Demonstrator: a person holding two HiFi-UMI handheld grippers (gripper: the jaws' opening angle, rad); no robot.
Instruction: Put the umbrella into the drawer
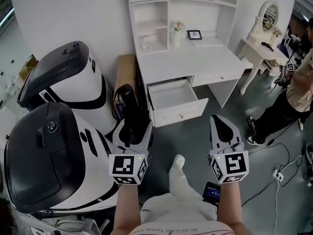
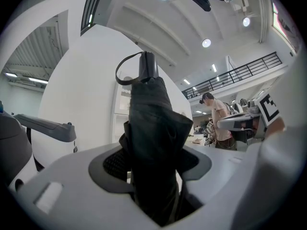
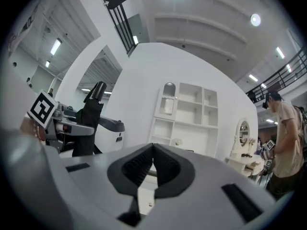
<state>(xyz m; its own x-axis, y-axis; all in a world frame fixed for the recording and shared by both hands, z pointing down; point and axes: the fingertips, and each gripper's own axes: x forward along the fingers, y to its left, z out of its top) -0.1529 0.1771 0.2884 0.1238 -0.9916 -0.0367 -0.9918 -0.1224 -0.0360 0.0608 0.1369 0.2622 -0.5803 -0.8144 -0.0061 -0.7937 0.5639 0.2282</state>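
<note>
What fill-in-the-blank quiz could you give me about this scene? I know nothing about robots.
1. The left gripper is clamped on a folded black ____.
2. The jaws of the right gripper are ____, with nothing between them.
3. The drawer of the white desk stands ____.

Missing words: umbrella; closed; open.
</note>
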